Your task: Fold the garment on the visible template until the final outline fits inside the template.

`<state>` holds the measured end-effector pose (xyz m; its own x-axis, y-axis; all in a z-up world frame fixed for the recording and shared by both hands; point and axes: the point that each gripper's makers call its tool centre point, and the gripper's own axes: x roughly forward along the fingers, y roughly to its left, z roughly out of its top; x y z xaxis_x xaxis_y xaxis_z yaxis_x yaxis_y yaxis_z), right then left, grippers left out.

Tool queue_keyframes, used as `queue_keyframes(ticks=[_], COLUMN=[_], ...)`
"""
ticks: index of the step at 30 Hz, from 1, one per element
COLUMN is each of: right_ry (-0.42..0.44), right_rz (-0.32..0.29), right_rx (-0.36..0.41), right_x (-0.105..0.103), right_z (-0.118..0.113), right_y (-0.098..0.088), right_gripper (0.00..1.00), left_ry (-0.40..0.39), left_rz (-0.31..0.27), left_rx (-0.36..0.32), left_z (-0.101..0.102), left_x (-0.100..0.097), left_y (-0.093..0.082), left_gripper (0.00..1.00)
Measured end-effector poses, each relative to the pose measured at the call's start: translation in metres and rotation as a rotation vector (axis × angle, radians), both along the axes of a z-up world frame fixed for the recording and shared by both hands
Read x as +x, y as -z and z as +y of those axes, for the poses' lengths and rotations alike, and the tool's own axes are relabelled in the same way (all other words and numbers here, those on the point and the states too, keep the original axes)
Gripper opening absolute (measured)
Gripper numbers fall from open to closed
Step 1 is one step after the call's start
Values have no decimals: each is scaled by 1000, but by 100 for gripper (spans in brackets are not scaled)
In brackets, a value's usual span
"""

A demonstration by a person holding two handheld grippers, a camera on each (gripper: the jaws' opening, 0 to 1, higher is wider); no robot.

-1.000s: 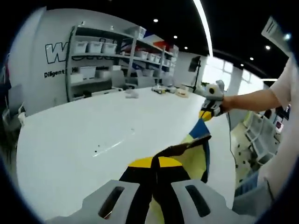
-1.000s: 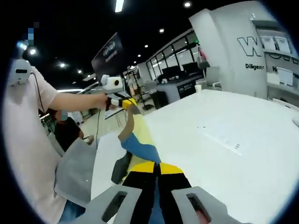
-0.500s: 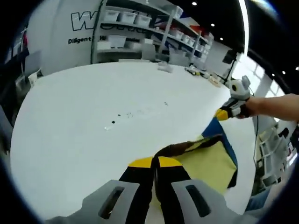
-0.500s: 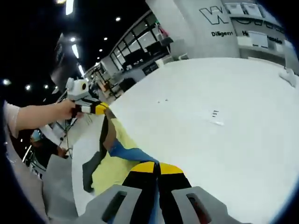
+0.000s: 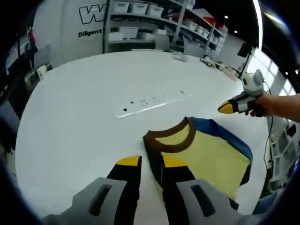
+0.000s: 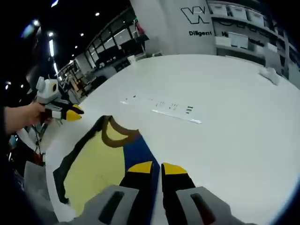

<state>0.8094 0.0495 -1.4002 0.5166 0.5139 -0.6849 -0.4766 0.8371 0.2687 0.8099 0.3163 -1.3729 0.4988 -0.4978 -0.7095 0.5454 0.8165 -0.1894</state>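
A yellow garment with a brown collar and blue sleeve lies flat on the white table. My left gripper stands open just in front of the collar, its jaws apart over the garment's dark edge. A hand holds my right gripper in the air beyond the blue sleeve. In the right gripper view the garment spreads to the left, and my right gripper is open, one jaw over the blue sleeve. The left gripper hovers at the far side. A thin marked strip lies beyond the collar.
Shelves with white bins stand behind the table under wall lettering. Small objects sit near the table's far end. The table's edge runs close beside the garment. White tabletop stretches beyond the strip.
Both grippers, earlier shut on the lifted garment, have let it go. It now lies spread on the table. Both views have tipped down toward the tabletop.
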Motion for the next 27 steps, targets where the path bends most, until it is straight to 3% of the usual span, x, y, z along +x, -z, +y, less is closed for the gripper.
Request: queue_keyframes(ticks=[4, 9, 12, 19, 23, 27], right_ry=[-34, -88, -100, -59, -29, 23], right_rz=[-27, -79, -93, -121, -117, -107], right_rx=[32, 4, 20, 9, -24, -20], right_x=[-28, -75, -103, -157, -182, -197], right_z=[9, 14, 14, 2, -8, -13], right_y=[-10, -14, -17, -12, -2, 5], right_gripper=[7, 18, 27, 39, 48, 54], left_ry=[43, 112, 120, 150, 205, 196], left_rz=[-12, -19, -18, 58, 97, 124], left_rx=[-18, -36, -57, -74, -32, -49], left_z=[-1, 1, 6, 14, 8, -5], left_x=[-30, -84, -115, -193, -220, -230], left_y=[-8, -10, -12, 13, 31, 42], left_gripper=[18, 26, 35, 52, 58, 56])
